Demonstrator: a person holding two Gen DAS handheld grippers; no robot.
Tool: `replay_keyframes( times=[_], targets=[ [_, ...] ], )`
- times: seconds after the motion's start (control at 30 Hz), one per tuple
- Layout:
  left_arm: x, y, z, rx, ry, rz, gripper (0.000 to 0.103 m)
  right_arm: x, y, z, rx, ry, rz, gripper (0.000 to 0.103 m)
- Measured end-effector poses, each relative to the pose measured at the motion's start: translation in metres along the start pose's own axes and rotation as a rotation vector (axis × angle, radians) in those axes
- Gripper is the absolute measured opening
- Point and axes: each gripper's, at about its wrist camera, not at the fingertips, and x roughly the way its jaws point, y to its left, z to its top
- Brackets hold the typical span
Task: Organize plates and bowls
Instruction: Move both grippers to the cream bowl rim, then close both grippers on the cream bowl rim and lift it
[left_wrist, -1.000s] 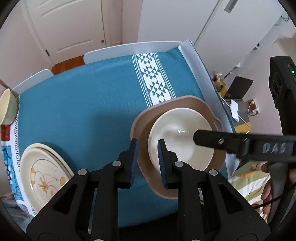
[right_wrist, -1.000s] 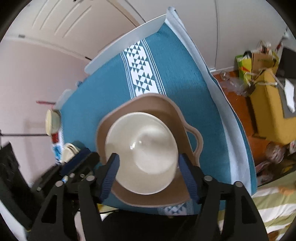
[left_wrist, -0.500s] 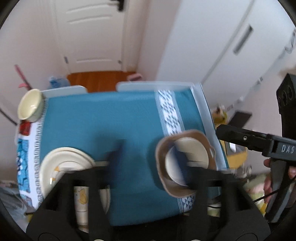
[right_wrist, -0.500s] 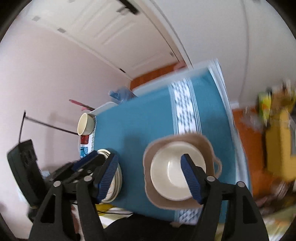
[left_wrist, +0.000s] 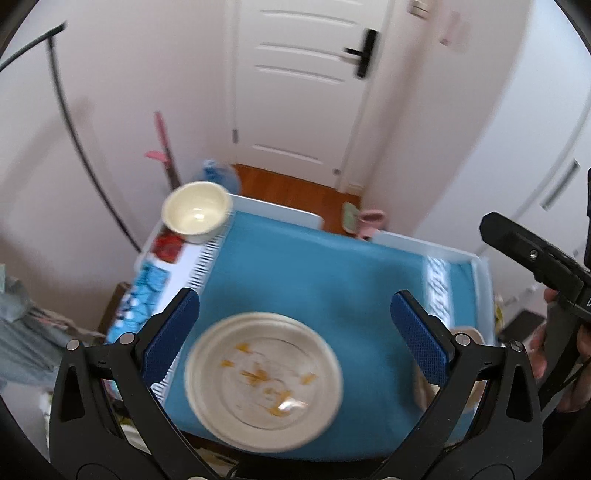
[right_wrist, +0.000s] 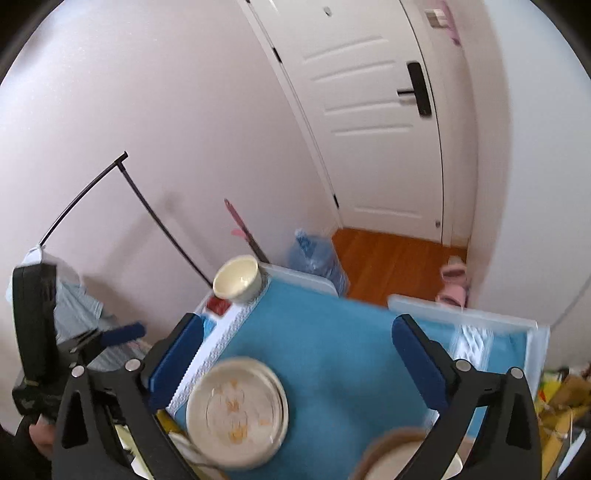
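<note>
A stack of cream plates with orange marks (left_wrist: 264, 380) lies on the near left of the teal tablecloth (left_wrist: 332, 277); it also shows in the right wrist view (right_wrist: 236, 410). A cream bowl (left_wrist: 195, 212) stands at the far left corner, also in the right wrist view (right_wrist: 238, 278). A tan dish holding a cream plate (right_wrist: 402, 458) sits at the near right; only its edge (left_wrist: 471, 334) shows in the left wrist view. My left gripper (left_wrist: 295, 332) is open and empty, high above the plates. My right gripper (right_wrist: 297, 354) is open and empty, high above the table.
A white door (left_wrist: 303, 92) and wood floor (right_wrist: 399, 266) lie beyond the table. A blue water jug (right_wrist: 317, 258) and pink slippers (right_wrist: 454, 284) sit on the floor behind it. Clutter (right_wrist: 561, 398) lies to the right of the table.
Both grippers have risen far above the table and tilted up toward the door. The left gripper has opened wide and swung left from the tan dish to over the plate stack.
</note>
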Motion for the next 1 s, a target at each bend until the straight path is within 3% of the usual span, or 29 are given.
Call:
replay_keyframes(
  times=[0.23,0.43,0.6,0.8,1.0],
  targets=[
    [0.030,0.083,0.025,-0.156,0.002,0.068,0.103,0.082,0.032,0.036,-0.023,0.100,-0.069,0.102],
    [0.082,0.152,0.041,-0.273,0.057,0.072,0.102,0.179,0.045,0.052,-0.013,0.270,-0.007,0.102],
    [0.148,0.187,0.041,-0.350,0.156,-0.007,0.078,0.263,0.051,0.042,-0.019,0.384,0.052,0.101],
    [0.209,0.202,0.041,-0.387,0.226,-0.088,0.057,0.339,0.057,0.023,-0.024,0.507,0.106,0.068],
    [0.247,0.209,0.045,-0.412,0.243,-0.128,0.048,0.379,0.057,0.013,-0.014,0.564,0.146,0.040]
  ],
)
